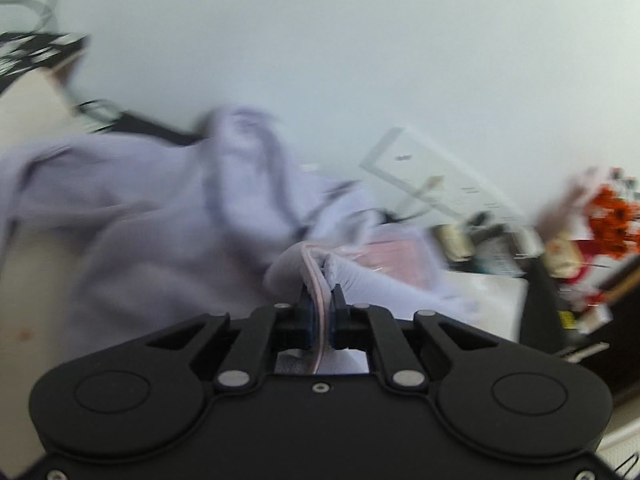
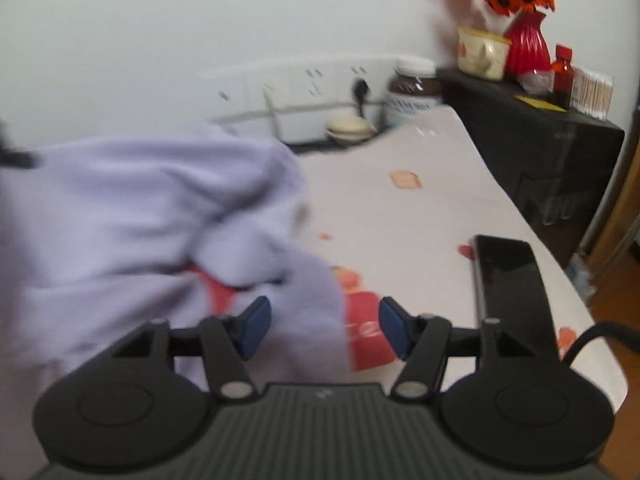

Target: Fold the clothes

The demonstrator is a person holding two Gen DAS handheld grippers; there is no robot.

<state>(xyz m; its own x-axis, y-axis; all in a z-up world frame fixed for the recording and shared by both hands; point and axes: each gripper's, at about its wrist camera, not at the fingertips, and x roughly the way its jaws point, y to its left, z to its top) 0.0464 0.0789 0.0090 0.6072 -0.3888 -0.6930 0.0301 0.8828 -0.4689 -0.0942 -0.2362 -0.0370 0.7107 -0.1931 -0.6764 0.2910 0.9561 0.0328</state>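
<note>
A pale lilac garment (image 1: 152, 208) lies bunched and blurred across the table in the left wrist view. My left gripper (image 1: 322, 300) is shut on a pink-trimmed edge of it, which runs back between the jaws. In the right wrist view the same garment (image 2: 132, 216) fills the left half over the white patterned tablecloth (image 2: 400, 216). My right gripper (image 2: 325, 320) is open, its blue pads (image 2: 256, 326) spread wide just over the garment's right edge, holding nothing.
A black phone (image 2: 508, 280) lies on the table to the right of my right gripper. At the back stand a dark jar (image 2: 414, 92), a small bowl (image 2: 350, 128) and wall sockets (image 2: 312, 80). A black cabinet (image 2: 532, 136) holds a red vase of orange flowers (image 2: 526, 40).
</note>
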